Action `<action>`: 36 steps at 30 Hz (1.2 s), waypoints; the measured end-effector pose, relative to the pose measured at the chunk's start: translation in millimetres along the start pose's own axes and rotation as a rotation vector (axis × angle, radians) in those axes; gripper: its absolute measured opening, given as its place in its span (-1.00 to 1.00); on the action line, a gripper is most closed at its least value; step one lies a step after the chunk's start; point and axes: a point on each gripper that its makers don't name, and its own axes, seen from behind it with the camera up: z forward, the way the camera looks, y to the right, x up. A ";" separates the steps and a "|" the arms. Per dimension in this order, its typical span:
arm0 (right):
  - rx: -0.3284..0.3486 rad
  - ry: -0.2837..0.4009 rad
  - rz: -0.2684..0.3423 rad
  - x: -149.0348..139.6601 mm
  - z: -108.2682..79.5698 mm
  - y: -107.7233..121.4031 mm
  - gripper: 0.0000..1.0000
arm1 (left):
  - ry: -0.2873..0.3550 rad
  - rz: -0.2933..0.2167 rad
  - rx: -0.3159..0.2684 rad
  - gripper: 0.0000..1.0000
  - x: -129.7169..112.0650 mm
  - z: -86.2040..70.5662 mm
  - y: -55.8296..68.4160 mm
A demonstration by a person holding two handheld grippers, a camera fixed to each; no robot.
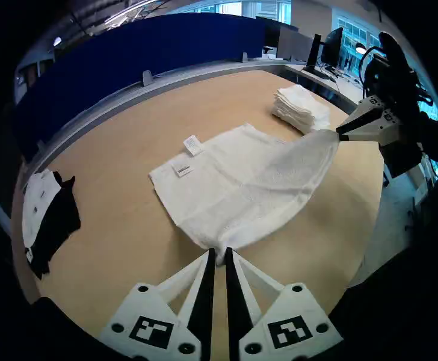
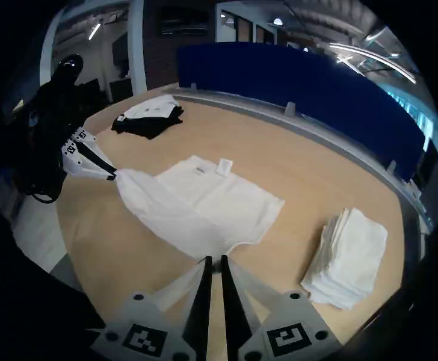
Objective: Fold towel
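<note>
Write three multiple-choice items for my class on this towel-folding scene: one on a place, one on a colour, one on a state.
1. Where does the stack of folded towels lie?
A. on the table
B. on the floor
C. on a chair

2. What colour is the partition behind the table?
A. red
B. blue
C. green

3. What state is the left gripper in?
A. open above the bare table
B. shut on a cup
C. shut on a corner of the towel

Answers:
1. A, because the stack rests on the wooden top near its edge.
2. B, because the long screen along the far side is dark blue.
3. C, because its two fingers are pinched together with the white cloth between their tips.
</note>
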 end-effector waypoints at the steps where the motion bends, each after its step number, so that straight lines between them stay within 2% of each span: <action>1: 0.001 0.001 0.001 0.7 -3.0 -0.5 -0.78 | 0.001 -0.004 -0.001 -0.76 1.1 -3.5 1.4; 6: 0.006 0.004 0.010 1.7 -15.5 -2.1 -0.79 | 0.001 -0.016 -0.010 -0.76 3.8 -17.1 8.8; 15: 0.006 -0.003 0.014 -2.8 -15.3 0.1 -0.78 | -0.002 -0.037 -0.013 -0.76 4.5 -12.4 14.6; 24: 0.001 -0.011 0.023 4.0 -0.4 15.7 -0.78 | -0.023 -0.068 -0.004 -0.76 11.3 -0.7 1.5; 36: -0.014 -0.035 0.034 15.8 42.1 52.2 -0.78 | -0.037 -0.107 0.009 -0.76 36.8 41.2 -28.5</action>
